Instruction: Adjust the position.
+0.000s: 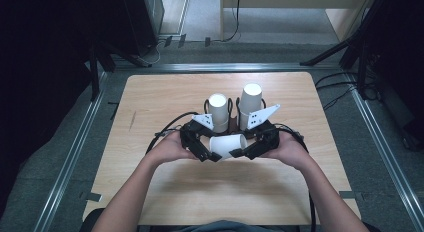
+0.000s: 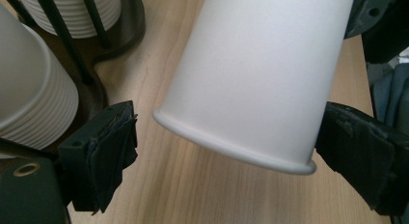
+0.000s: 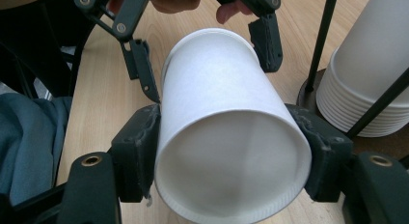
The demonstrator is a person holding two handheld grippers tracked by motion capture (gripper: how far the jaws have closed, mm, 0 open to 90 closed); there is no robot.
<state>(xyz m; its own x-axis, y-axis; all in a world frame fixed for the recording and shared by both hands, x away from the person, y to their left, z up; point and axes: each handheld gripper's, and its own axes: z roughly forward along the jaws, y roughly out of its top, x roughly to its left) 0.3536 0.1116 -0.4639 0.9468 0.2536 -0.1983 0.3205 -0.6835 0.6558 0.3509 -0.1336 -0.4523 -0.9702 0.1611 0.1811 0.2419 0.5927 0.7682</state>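
Now the right hand-held gripper (image 3: 231,161) has its pads clamped on the base end of a white paper cup (image 1: 227,144), held sideways just above the desk (image 1: 300,102). Left hand-held gripper (image 2: 241,151) stands spread around the cup's rim end, left pad clear of the wall. 2 cup stacks (image 1: 235,109) sit in a black rack just behind

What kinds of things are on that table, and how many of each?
Stacks of white paper cups: 2
Single white paper cup, lying sideways between the grippers: 1
Dark cup rack holding the stacks: 1
Hand-held grippers: 2
Total: 6
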